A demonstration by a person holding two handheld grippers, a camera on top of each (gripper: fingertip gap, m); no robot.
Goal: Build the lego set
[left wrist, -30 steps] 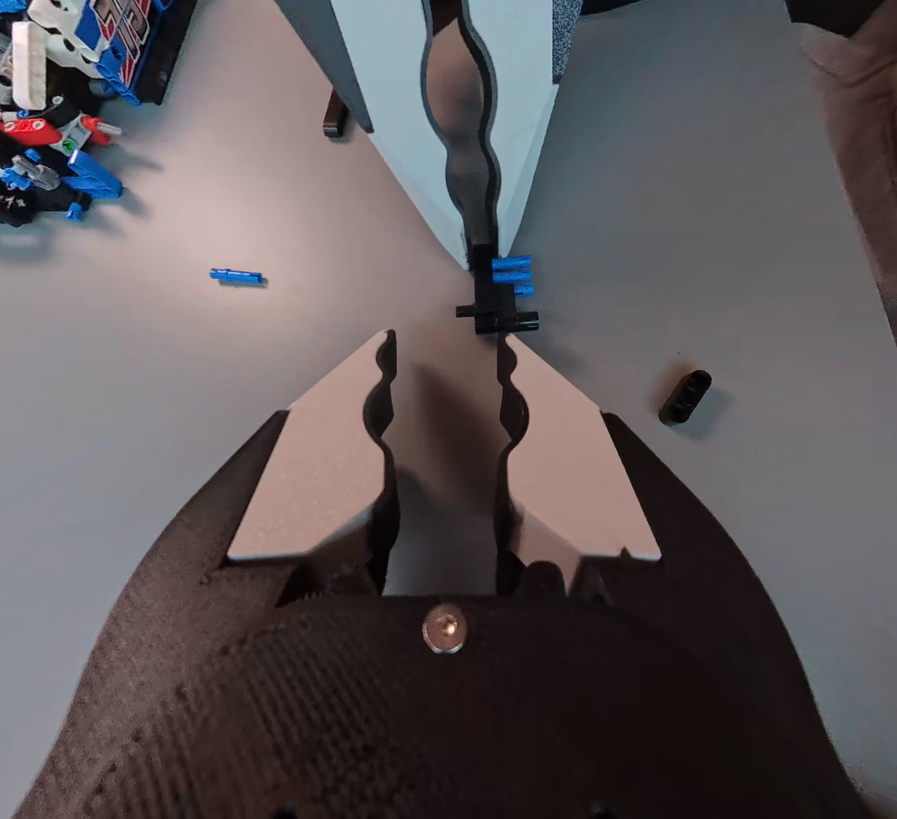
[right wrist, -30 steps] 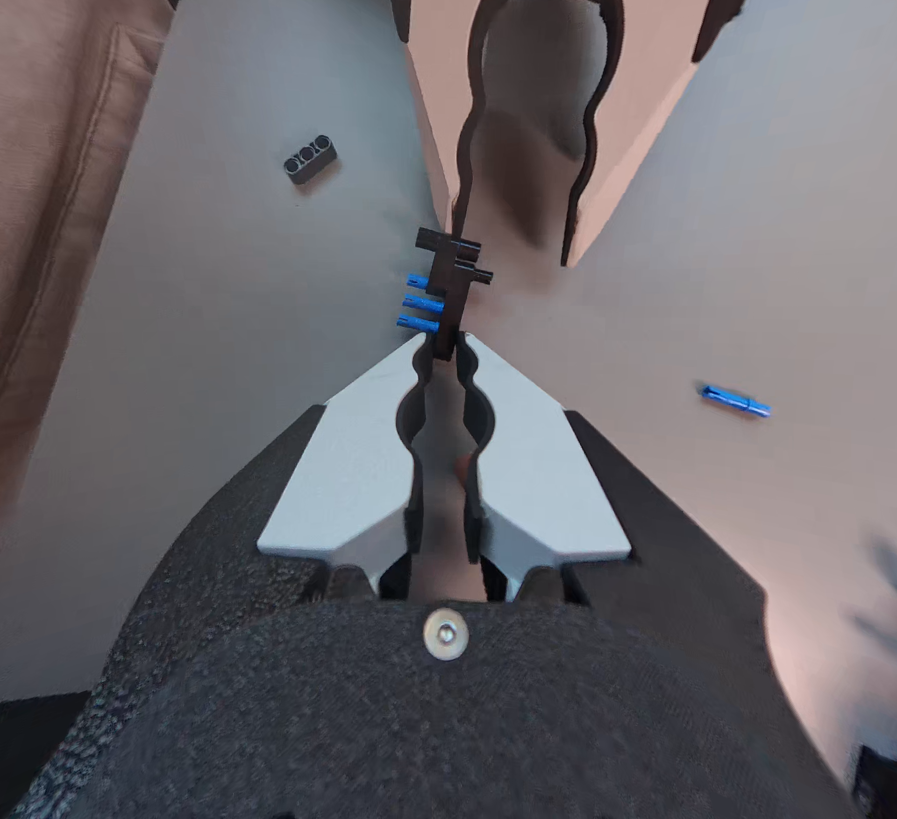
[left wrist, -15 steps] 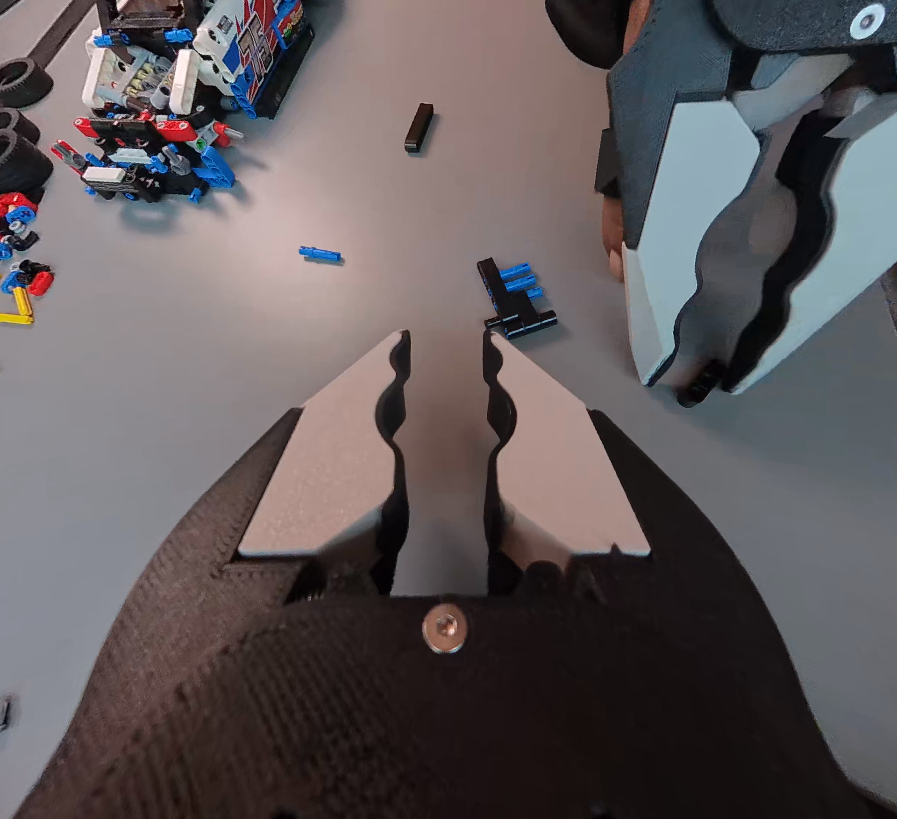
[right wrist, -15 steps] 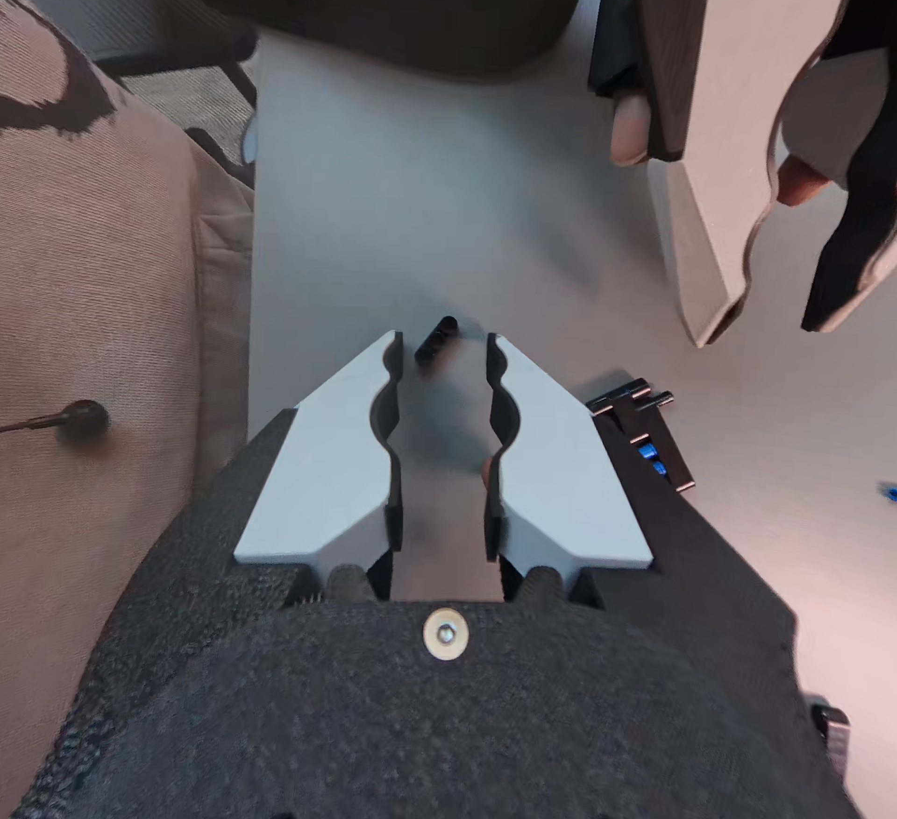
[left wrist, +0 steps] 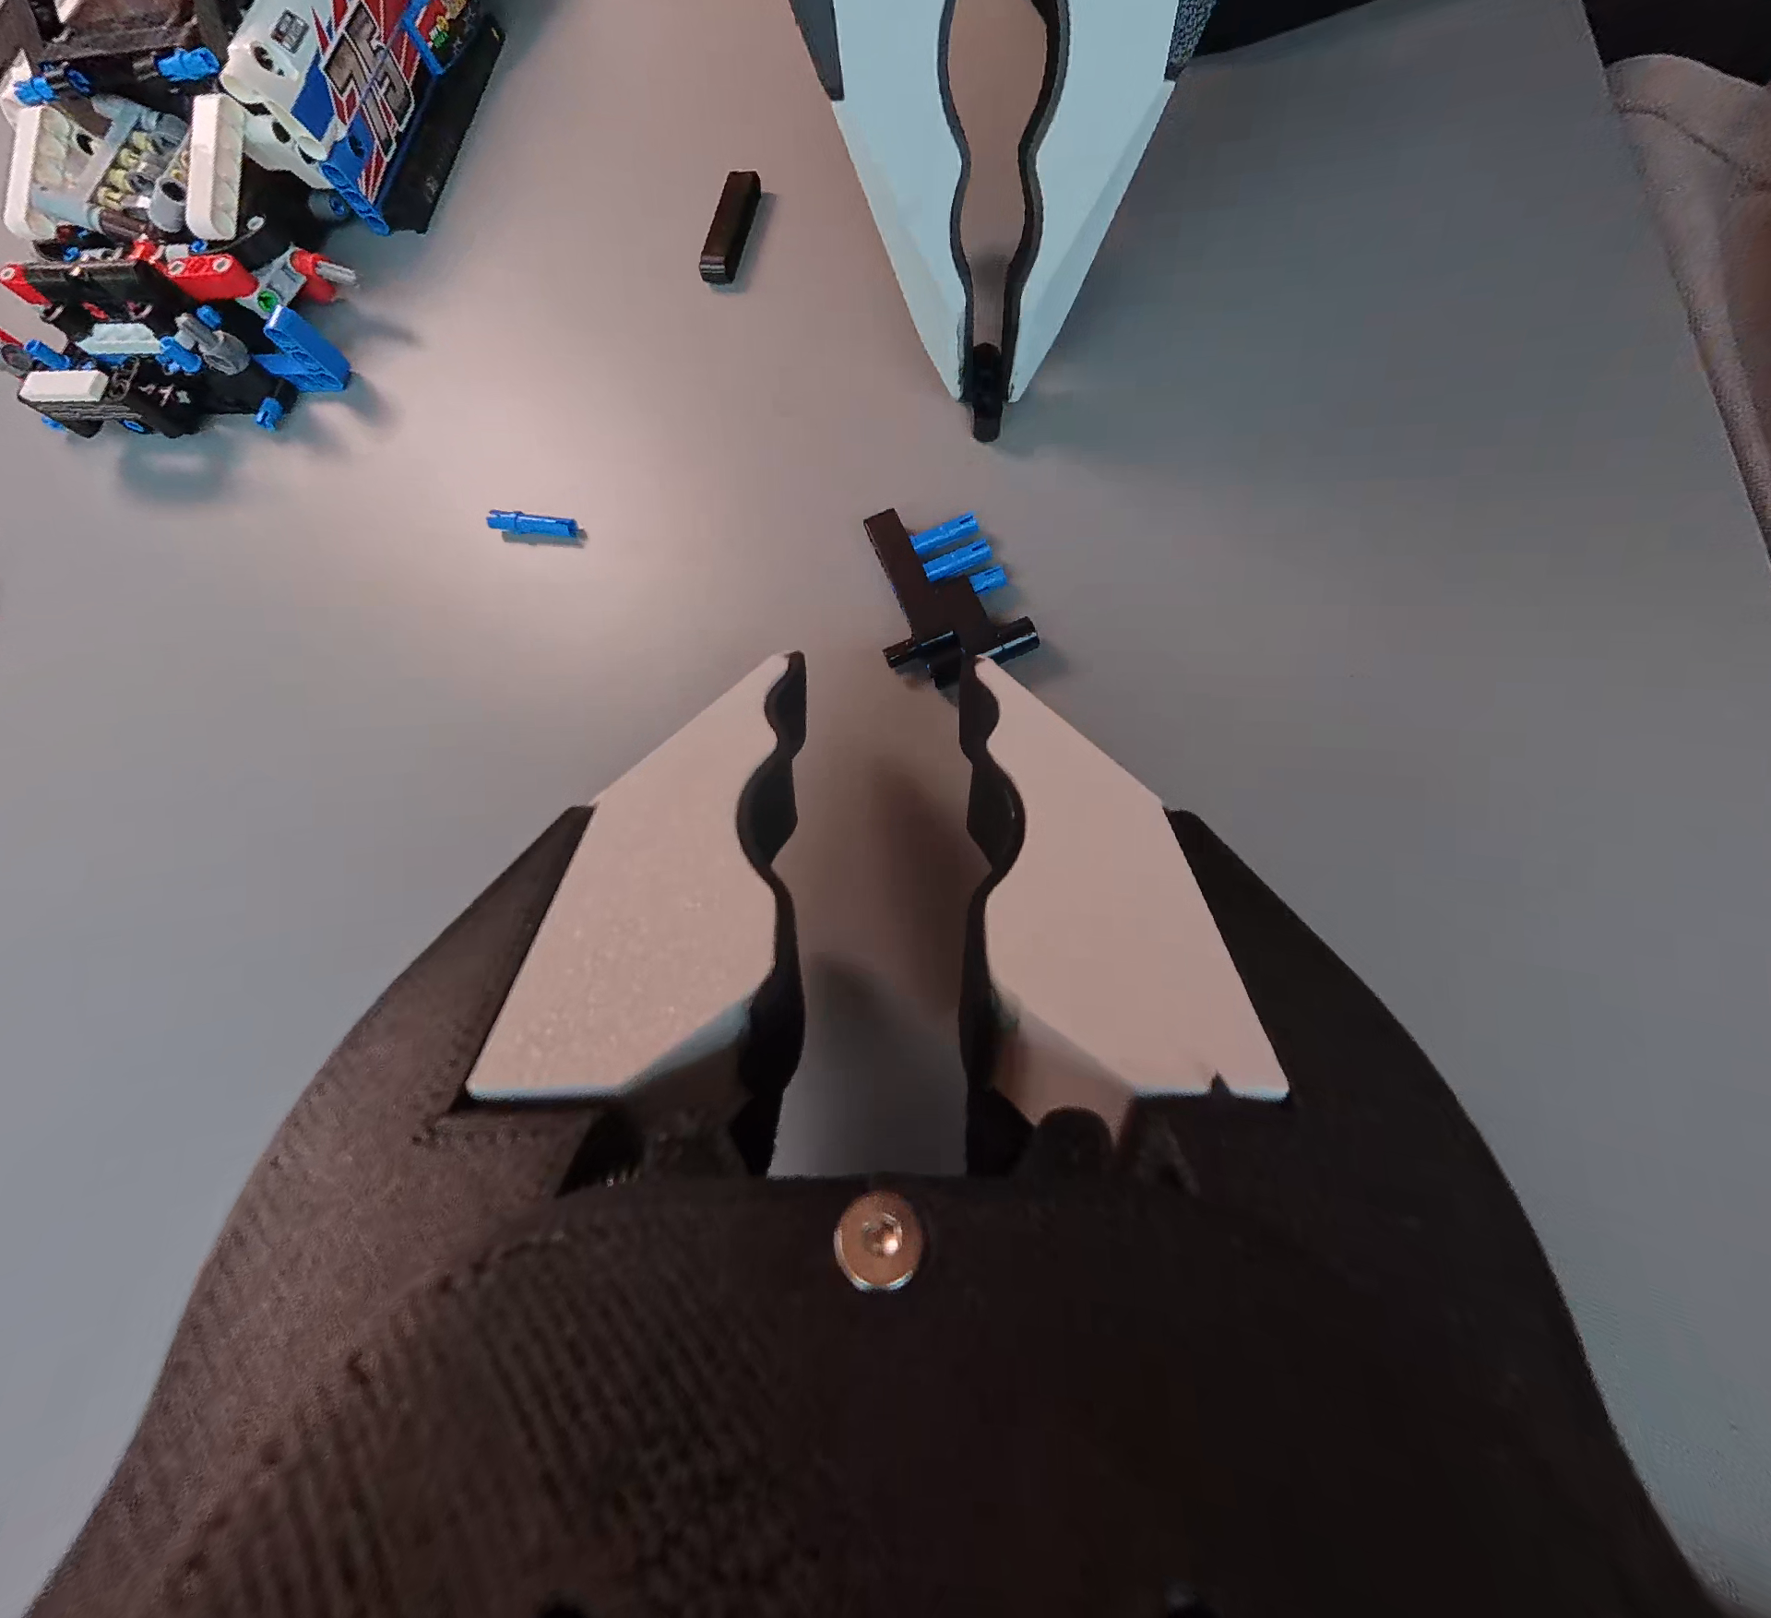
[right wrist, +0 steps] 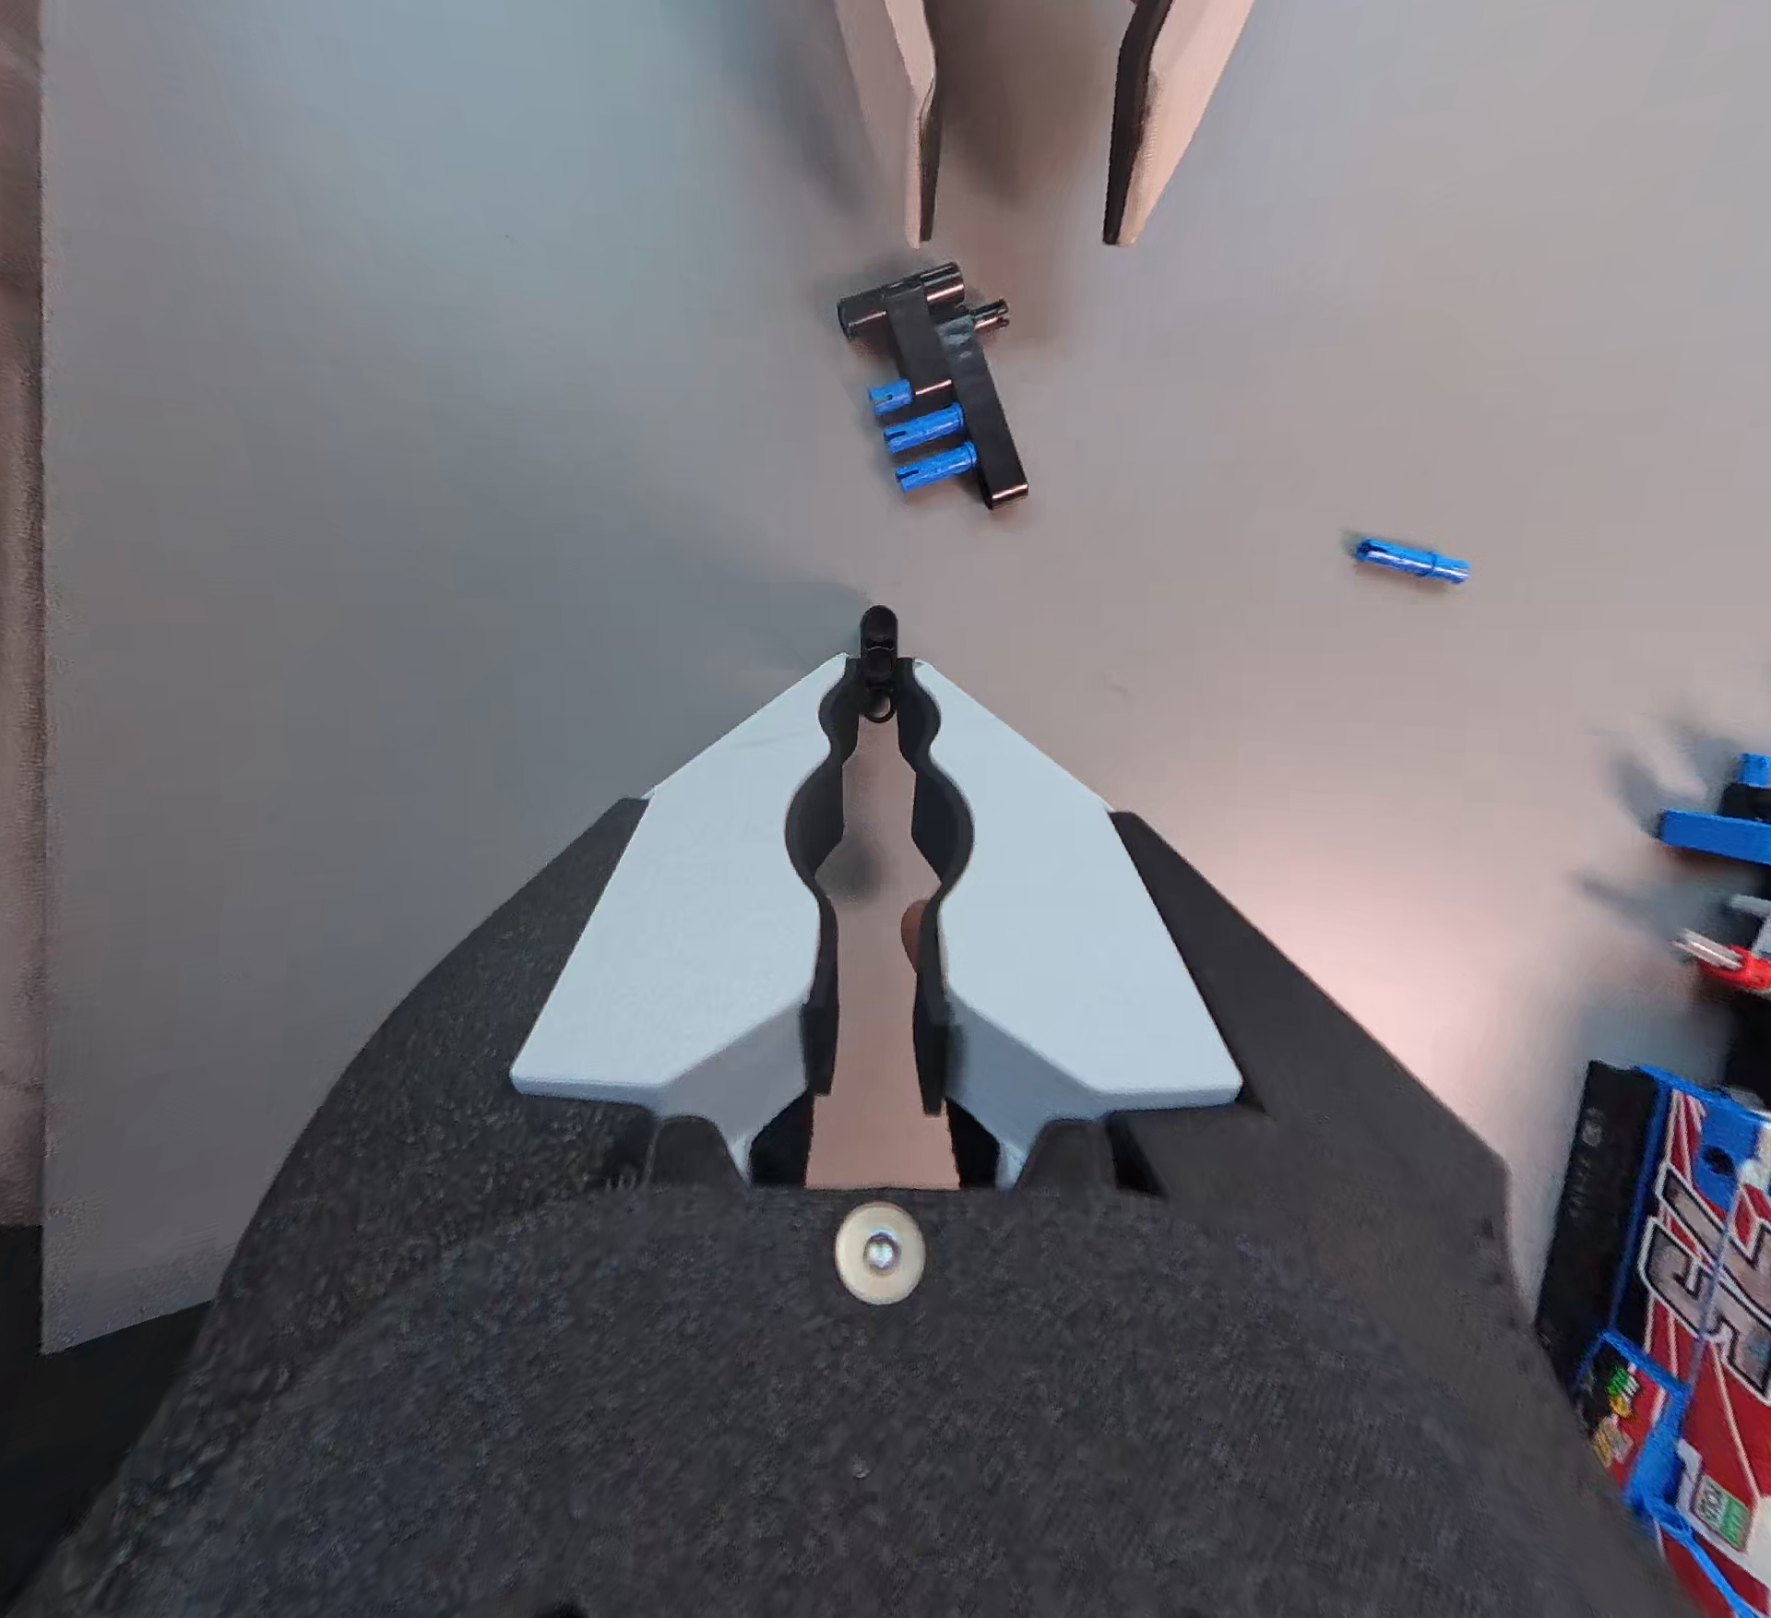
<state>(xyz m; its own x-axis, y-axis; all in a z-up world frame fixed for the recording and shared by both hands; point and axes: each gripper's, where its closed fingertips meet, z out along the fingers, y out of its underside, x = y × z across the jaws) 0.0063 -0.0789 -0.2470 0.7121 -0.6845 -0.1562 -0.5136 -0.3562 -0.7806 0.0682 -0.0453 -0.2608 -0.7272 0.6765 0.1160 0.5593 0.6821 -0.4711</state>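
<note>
My right tool (right wrist: 877, 661) is clamped on a short black beam (right wrist: 878, 650); the beam sticks out past the tips, held end-on. My left tool (left wrist: 882, 671) has its jaws apart and grips nothing.

Landmark: the black sub-assembly with three blue pins (left wrist: 944, 590), lying flat on the grey tabletop (left wrist: 1342, 614).
- Left tool: tips just beside the sub-assembly's cross-piece end. The right-hand fingertip (left wrist: 977, 681) sits at the cross-piece; I cannot tell whether it touches.
- Right tool: opposite the left one, on the pin end's side of the sub-assembly and apart from it. Bare tabletop lies between the held beam and the sub-assembly's long arm.
- The sub-assembly thus lies between the two tools, roughly in line with both.
- In the right wrist view the three pins (right wrist: 925, 431) point out sideways from the arm.

Other parts, relative to the sub-assembly:
- A loose blue pin (left wrist: 534, 523) lies on the tabletop well apart from it, on the side away from the three pins.
- A loose black beam (left wrist: 730, 226) lies farther off, beyond the blue pin.
- The part-built car model (left wrist: 240, 125), white, blue and red, stands farthest off on that same side.
</note>
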